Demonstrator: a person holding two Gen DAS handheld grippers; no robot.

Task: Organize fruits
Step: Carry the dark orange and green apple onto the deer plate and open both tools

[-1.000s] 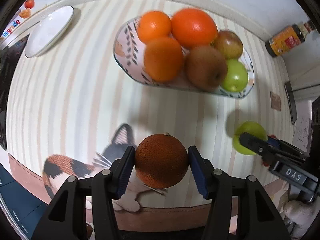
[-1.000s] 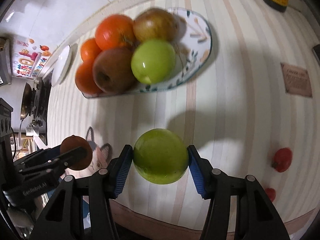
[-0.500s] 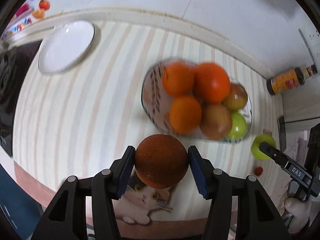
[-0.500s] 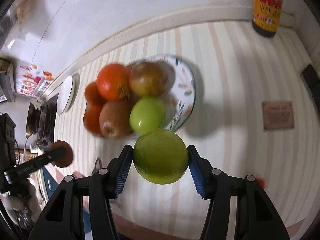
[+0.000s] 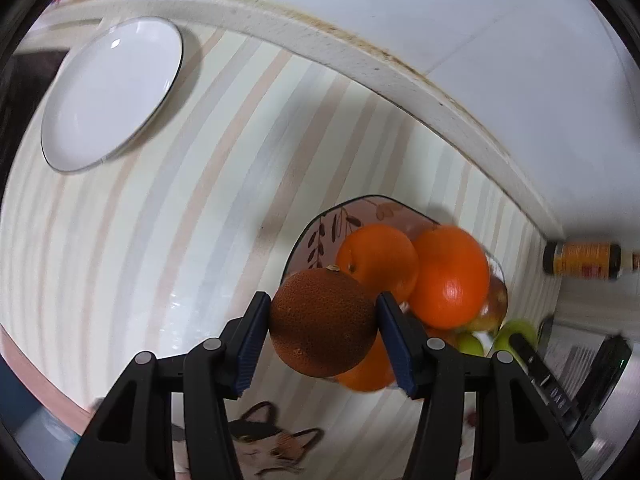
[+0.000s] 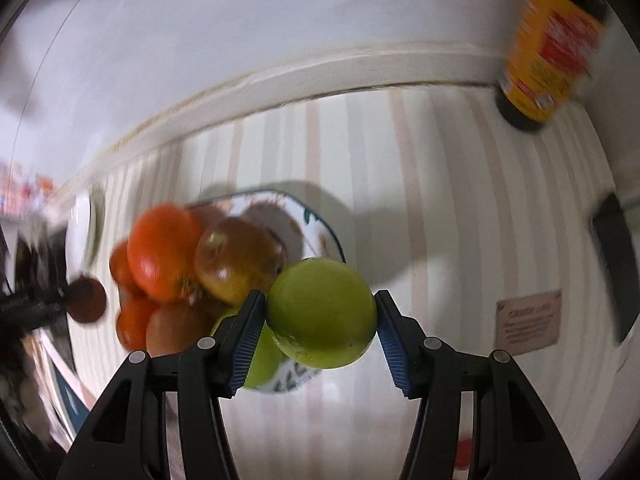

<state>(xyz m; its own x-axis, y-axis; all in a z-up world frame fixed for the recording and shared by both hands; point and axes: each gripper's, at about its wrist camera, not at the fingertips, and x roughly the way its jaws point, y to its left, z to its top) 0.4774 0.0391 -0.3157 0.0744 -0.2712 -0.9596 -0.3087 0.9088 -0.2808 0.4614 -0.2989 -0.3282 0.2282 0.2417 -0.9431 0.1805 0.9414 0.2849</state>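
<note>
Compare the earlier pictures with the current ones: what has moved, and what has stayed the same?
Both grippers have lifted and swung toward the wall, so the fruit plate now sits low in each view. The left gripper still grips the dark orange; the right gripper still grips the green apple. Nothing was released. The plated fruit, white plate and sauce bottle stayed put.

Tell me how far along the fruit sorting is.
Nothing looks sorted yet: the white plate is bare, and the patterned dish holds mixed fruit. In hand: the left gripper clamps a dark orange, the right gripper a green apple. Both need placing.
</note>
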